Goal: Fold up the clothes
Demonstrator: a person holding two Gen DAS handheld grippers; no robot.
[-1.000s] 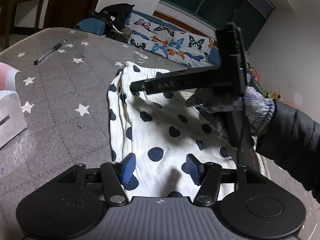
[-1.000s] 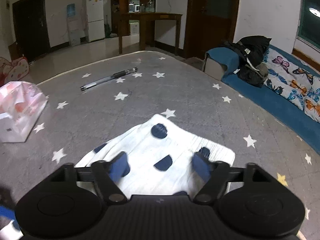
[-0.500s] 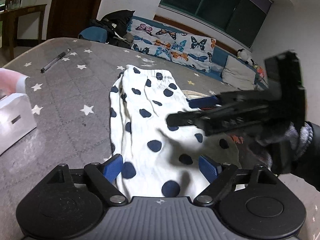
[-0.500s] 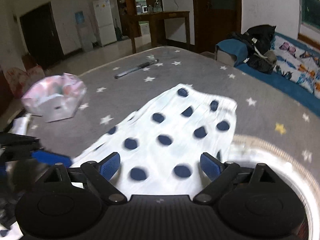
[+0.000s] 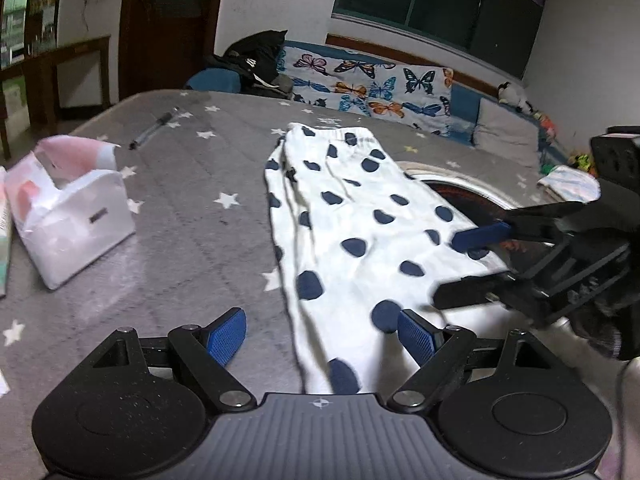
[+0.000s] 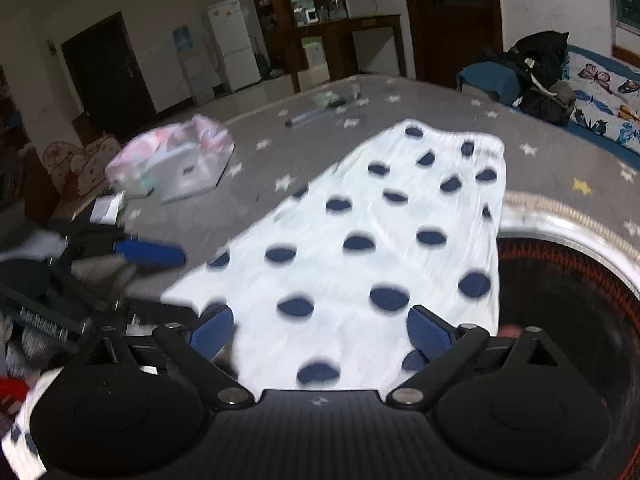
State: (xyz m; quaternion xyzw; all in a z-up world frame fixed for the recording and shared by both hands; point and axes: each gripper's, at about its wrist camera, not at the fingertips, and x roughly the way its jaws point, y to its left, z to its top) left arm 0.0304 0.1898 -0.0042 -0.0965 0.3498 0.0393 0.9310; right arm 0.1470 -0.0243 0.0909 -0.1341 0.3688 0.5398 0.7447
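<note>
A white garment with dark blue dots (image 5: 352, 216) lies stretched out flat on the grey star-patterned cover (image 5: 192, 200); it also shows in the right wrist view (image 6: 384, 232). My left gripper (image 5: 322, 334) is open and empty, above the garment's near end. My right gripper (image 6: 320, 330) is open and empty, above the same end from the other side. In the left wrist view the right gripper (image 5: 472, 264) reaches in from the right over the garment's edge. In the right wrist view the left gripper (image 6: 152, 276) shows at the left.
A white and pink plastic bag (image 5: 68, 208) lies left of the garment. A pen (image 5: 154, 132) lies farther back. A round dark basin with a pale rim (image 6: 568, 280) sits by the garment's right side. A butterfly-print couch (image 5: 380, 88) with dark bags (image 5: 256, 60) stands behind.
Both grippers have pulled back toward the garment's near end and opened wider. The right gripper has dropped from over the garment's middle to its right edge. The garment now lies stretched out longer.
</note>
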